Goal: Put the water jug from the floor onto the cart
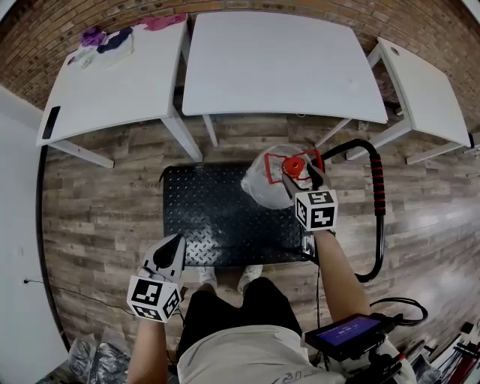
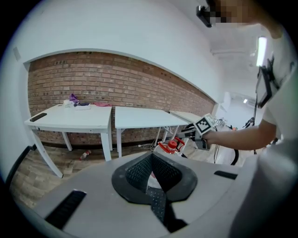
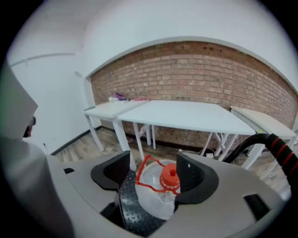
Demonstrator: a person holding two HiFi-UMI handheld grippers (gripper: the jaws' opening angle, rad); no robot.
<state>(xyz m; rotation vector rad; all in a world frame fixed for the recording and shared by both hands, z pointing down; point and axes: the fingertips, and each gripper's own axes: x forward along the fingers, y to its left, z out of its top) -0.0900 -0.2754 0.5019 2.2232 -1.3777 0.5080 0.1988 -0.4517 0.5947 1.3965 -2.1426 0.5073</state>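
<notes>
while a person stands at the near edge of a black flat-deck cart (image 1: pixel 217 217), the head view looks steeply down on both handheld grippers. the water jug (image 1: pixel 266 184), clear plastic with a red cap (image 3: pixel 170 177), is at the far right corner of the cart deck, close to the cart's black handle with its red grip (image 1: pixel 379 191). the right gripper (image 1: pixel 300 176) reaches out over the jug. its fingers (image 3: pixel 193 174) stand wide apart, with the jug's top showing between them. the cap lies just beside the right-hand finger and well clear of the other, so neither side clamps it.

the left gripper (image 1: pixel 176 241) hangs low at the person's left, over the wood plank floor (image 1: pixel 97 210) just off the cart's near left corner. its fingers (image 2: pixel 135 173) are drawn close together with only a sliver between them, holding nothing.

beyond the cart, three white benches (image 1: pixel 277 64) line a brick wall (image 1: pixel 435 22). the leftmost carries small purple, dark and pink items (image 1: pixel 112 37).
</notes>
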